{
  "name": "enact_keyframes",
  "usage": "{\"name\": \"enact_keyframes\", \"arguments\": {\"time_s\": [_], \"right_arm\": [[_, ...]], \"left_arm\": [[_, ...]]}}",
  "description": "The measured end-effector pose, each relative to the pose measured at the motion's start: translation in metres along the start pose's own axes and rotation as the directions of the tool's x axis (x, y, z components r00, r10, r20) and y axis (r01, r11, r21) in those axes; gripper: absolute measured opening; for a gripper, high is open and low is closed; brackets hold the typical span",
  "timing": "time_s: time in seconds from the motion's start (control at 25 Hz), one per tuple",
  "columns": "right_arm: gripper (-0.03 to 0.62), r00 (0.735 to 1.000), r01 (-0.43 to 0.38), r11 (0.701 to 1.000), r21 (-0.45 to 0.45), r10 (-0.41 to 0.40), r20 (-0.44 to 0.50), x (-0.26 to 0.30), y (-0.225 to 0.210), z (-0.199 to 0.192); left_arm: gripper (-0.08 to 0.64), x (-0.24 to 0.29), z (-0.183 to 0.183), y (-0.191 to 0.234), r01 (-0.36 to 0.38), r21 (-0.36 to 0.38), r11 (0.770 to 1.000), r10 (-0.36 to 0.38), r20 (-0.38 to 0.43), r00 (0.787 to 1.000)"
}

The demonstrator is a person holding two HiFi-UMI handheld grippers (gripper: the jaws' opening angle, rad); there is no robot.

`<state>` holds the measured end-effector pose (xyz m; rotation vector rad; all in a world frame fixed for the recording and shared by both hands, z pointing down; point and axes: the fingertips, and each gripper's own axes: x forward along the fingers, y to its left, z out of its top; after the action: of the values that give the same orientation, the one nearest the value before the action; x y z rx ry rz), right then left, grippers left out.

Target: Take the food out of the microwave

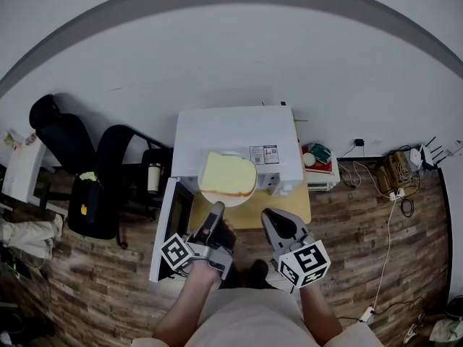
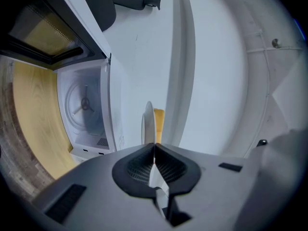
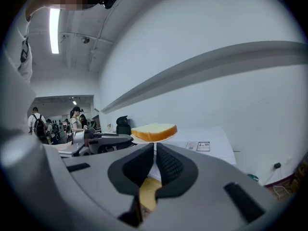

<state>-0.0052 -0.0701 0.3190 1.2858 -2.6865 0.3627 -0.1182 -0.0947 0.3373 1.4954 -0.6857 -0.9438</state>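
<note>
A person's left tongs [image 1: 217,210] are clamping the rim of a white plate [image 1: 224,198], holding it roughly level, with the bread slice [image 1: 228,173] riding on it, in front of the microwave [image 1: 231,132]. The right tongs [image 1: 269,217], pressed together and empty, are pointing forward alongside, above the tabletop [image 1: 249,215].

Bright even indoor light, ceiling strip [image 3: 54,30] glare, heavy fisheye w/ dark corners, foregrnd blurry
</note>
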Motion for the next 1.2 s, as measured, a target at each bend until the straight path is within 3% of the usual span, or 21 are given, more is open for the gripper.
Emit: {"name": "enact_keyframes", "arguments": {"time_s": [1.2], "right_arm": [[0.000,1.000,-0.014,1.000,-0.022,0.013,-0.001,-0.0044,0.0068,0.0017]], "left_arm": [[0.011,0.0076,-0.0050,-0.0028,0.029,-0.016,0.999,-0.029,0.003,1.000]]}}
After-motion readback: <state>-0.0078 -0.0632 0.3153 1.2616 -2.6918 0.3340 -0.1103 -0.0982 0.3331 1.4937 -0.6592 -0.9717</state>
